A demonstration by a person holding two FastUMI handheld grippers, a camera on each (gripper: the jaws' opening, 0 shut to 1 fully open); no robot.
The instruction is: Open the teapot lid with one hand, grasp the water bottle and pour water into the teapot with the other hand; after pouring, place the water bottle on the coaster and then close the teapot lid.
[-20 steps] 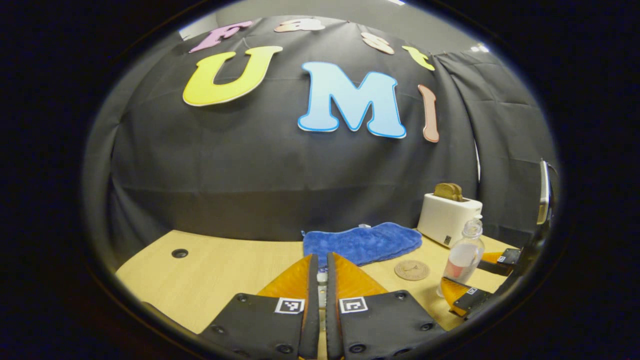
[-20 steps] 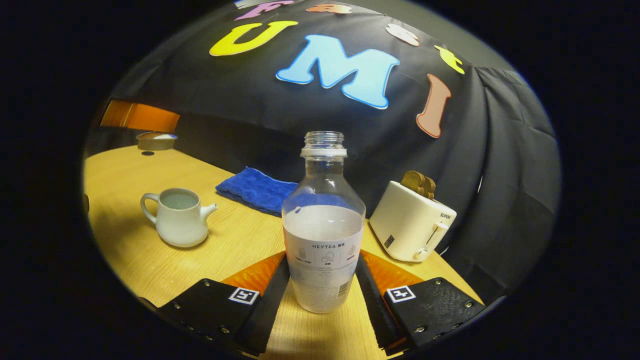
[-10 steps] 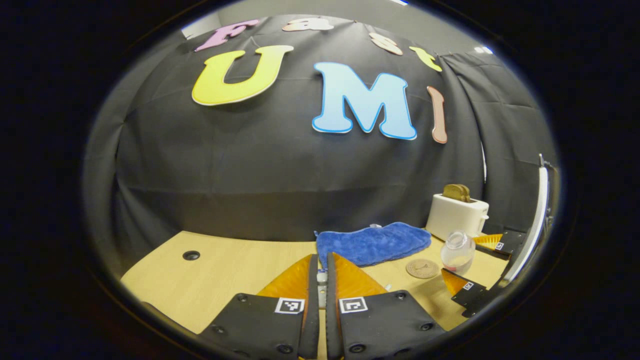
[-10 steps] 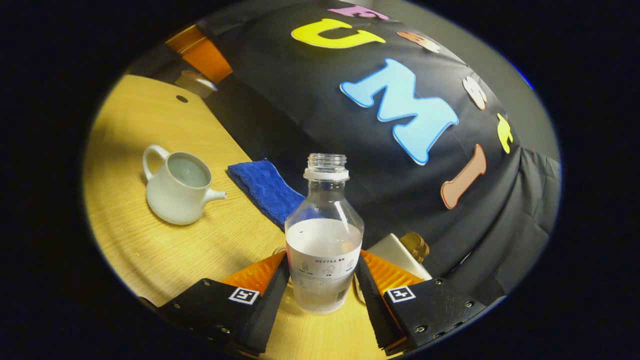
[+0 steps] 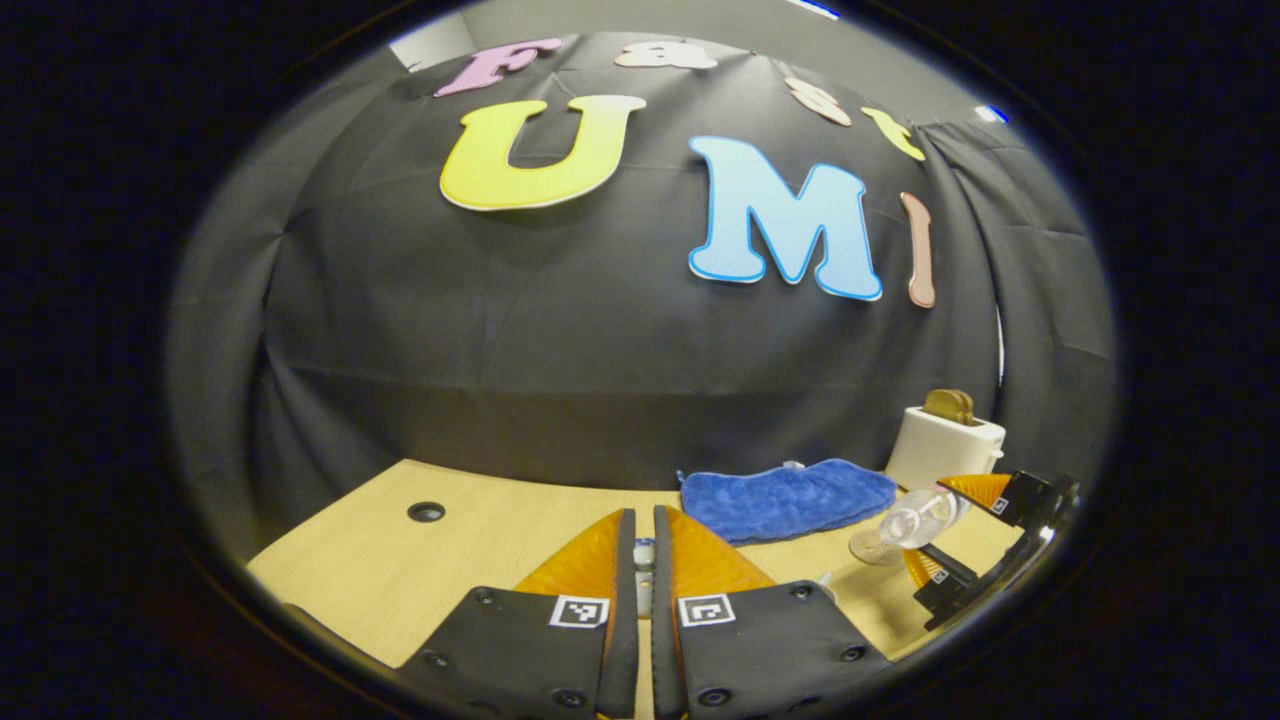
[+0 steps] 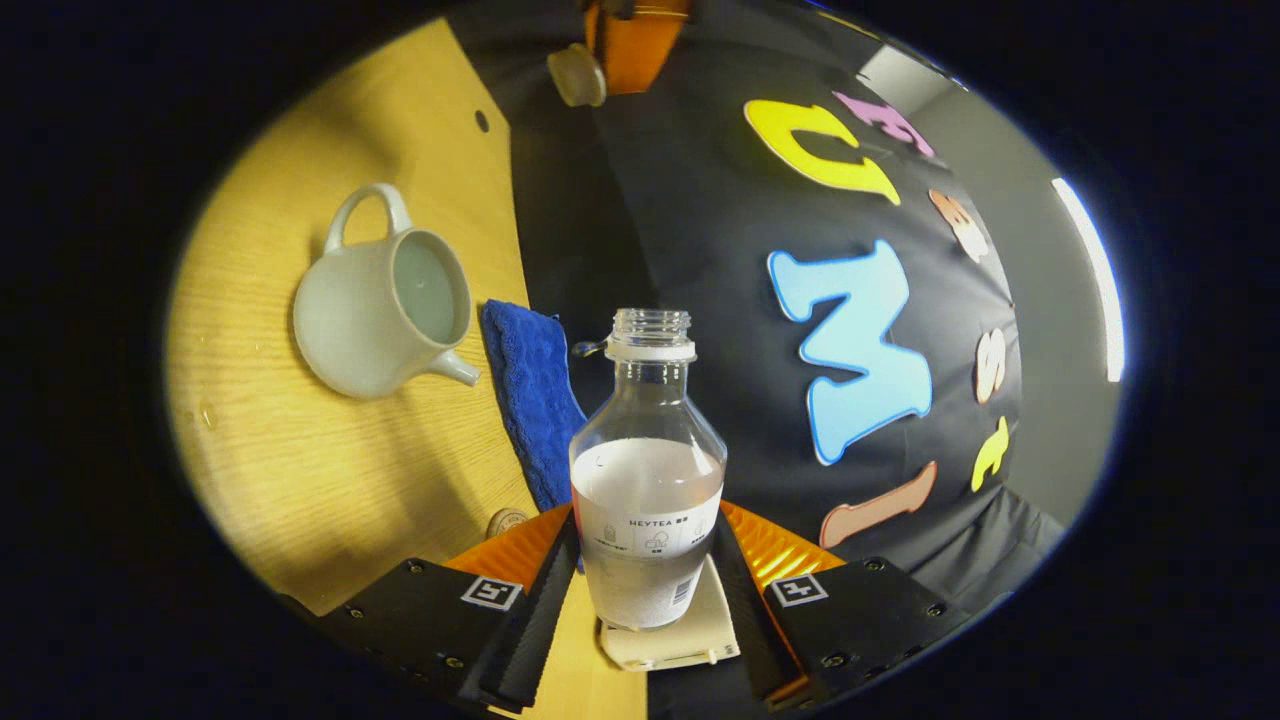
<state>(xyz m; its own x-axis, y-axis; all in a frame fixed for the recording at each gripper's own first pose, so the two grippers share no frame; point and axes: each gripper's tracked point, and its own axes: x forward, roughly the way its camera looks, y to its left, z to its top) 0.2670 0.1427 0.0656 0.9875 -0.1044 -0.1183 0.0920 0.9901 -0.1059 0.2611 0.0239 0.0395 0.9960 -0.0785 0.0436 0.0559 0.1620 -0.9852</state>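
right tool (image 6: 645, 570): you have it clamped on the water bottle (image 6: 647, 470)
mouth: tipped toward the open teapot (image 6: 385, 310), far-left
left tool (image 5: 641, 560): together

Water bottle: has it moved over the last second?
Yes. In the left gripper view the water bottle, held by the right gripper, has tipped from upright to nearly sideways, mouth pointing left, and now overlaps the coaster in front of the toaster.
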